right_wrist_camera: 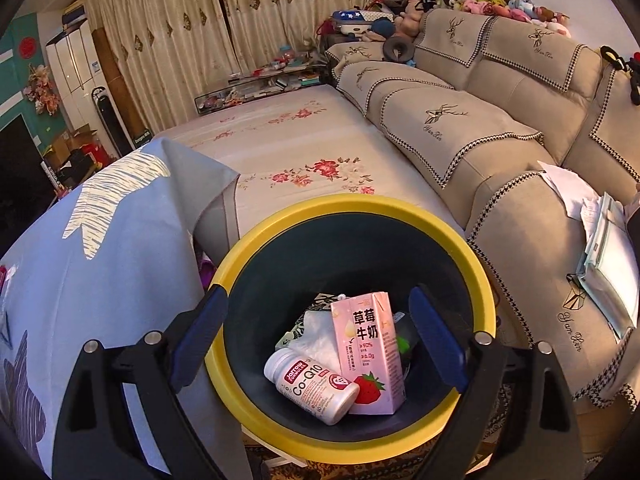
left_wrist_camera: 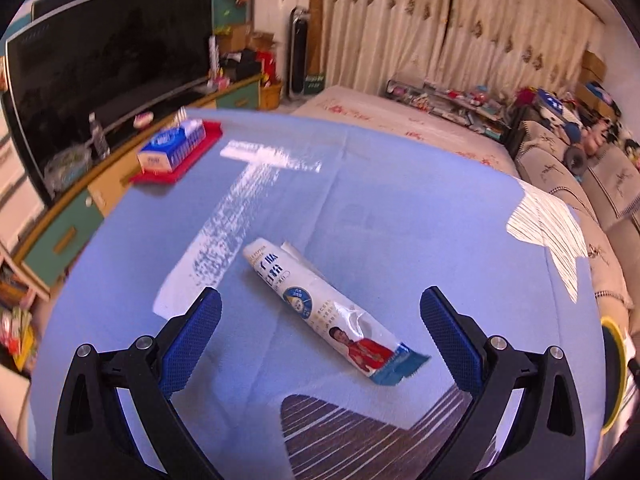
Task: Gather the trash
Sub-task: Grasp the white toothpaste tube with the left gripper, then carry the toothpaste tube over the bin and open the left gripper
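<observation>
The left tongs [left_wrist_camera: 320, 312] stand wide open and empty over the blue-clothed bench [left_wrist_camera: 400, 216]. One crumpled white wrapper [left_wrist_camera: 324, 308] lies flat on the cloth between the two blue pads and slightly ahead of them, touching neither. It carries Chinese characters too warped to read, a round blue emblem and a printed figure in red near its torn blue end. Far ahead and to the left of these tongs, one blue-and-white tissue pack [left_wrist_camera: 172, 146] sits on one red tray [left_wrist_camera: 176, 160]; its print is too small to read.

The right tongs [right_wrist_camera: 320, 334] are also spread wide, with nothing between the pads, and they hang above one yellow-rimmed bin [right_wrist_camera: 360, 208]. Straight below and between the pads, inside the bin, lie one pink carton [right_wrist_camera: 368, 344] and one white bottle [right_wrist_camera: 312, 386]. The carton reads "草莓牛奶", with "≥90%" and "≥6.0g" beneath and a strawberry picture at its lower end. The bottle is labelled "Jarrow Formulas" and "Co-Q10", and it leans against the carton. White crumpled paper [right_wrist_camera: 320, 332] lies behind them. To the right of these tongs, the sofa [right_wrist_camera: 480, 140] covers bear a stag emblem over a script signature.
</observation>
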The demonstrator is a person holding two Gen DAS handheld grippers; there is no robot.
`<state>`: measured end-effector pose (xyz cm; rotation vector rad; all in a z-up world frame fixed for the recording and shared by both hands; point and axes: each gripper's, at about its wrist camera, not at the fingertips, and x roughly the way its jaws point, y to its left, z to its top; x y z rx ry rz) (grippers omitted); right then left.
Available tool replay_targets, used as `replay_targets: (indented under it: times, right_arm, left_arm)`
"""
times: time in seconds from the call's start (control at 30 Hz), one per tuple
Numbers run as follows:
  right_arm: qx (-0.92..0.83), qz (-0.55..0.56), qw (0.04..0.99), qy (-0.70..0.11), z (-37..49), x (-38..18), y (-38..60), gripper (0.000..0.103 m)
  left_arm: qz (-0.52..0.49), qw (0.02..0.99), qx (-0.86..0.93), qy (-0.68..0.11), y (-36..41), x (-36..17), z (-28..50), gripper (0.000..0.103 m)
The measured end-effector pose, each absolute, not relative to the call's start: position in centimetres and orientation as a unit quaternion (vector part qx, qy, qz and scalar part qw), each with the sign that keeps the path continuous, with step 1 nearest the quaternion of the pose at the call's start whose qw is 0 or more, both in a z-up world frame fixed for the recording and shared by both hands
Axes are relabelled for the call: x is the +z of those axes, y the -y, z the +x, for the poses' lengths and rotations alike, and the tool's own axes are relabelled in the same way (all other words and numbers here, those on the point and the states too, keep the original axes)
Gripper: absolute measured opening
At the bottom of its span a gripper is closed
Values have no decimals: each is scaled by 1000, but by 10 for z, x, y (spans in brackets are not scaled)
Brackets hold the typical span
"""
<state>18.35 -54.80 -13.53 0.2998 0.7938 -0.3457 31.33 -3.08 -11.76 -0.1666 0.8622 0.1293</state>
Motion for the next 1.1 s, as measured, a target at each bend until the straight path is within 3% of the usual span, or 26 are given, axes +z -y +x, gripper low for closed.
replay_targets:
  times: [0.23, 0.47, 0.6, 0.67, 1.1]
  right_arm:
    - [-151, 146, 901, -380, 183, -134, 543, 87]
    - [-144, 150, 901, -380, 175, -131, 545, 87]
    - [-142, 158, 903, -373, 165, -127, 547, 87]
    - [-142, 161, 904, -370, 159, -124, 548, 87]
    - [-165, 170, 908, -345, 103, -115, 564, 87]
  left_arm:
    - [-111, 869, 79, -476, 25, -144, 346, 95]
    - [-85, 871, 60, -480, 24, -144, 349, 52]
    - [-58, 876, 27, -478, 32, -140, 342, 34]
    - [-38, 880, 12, -473, 41, -136, 337, 18]
    - [57, 902, -120, -411, 152, -82, 277, 18]
